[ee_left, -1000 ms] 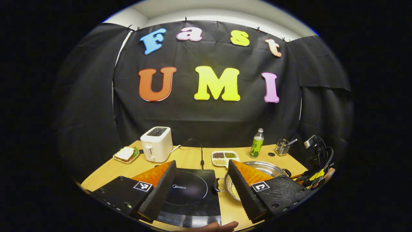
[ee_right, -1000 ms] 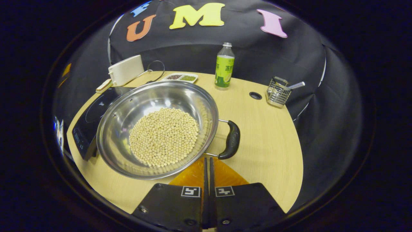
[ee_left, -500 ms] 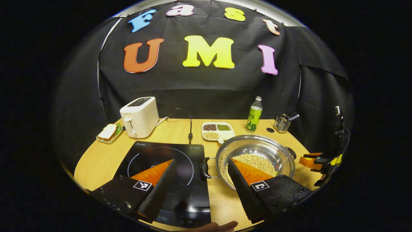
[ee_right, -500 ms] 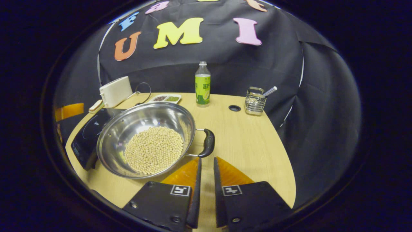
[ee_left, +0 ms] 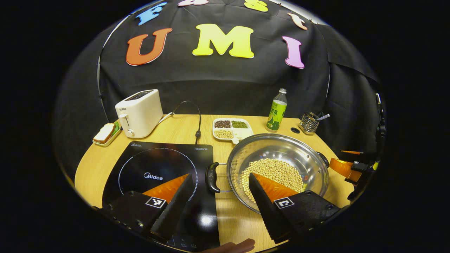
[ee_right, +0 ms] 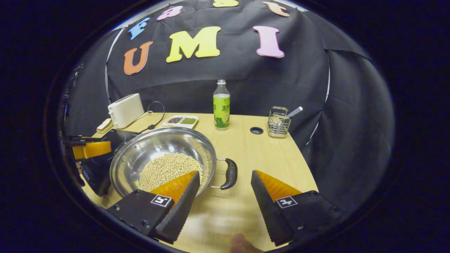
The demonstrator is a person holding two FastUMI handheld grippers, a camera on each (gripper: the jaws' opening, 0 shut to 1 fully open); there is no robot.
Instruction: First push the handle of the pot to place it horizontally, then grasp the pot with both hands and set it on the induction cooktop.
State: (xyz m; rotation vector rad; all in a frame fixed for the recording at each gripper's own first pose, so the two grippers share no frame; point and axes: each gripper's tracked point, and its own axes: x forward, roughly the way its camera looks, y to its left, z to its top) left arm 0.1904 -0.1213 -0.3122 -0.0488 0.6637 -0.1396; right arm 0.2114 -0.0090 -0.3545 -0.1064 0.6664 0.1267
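Beans load the steel pot [ee_left: 277, 165], which sits on the table just beside the induction cooktop [ee_left: 158, 168], so it will likely feel heavy and slosh if tilted. Both the left gripper [ee_left: 219, 196] and right gripper [ee_right: 225, 196] are spread wide, holding nothing. Its polished rim looks slippery; the black side handles [ee_right: 230, 173] seem the surest holds.
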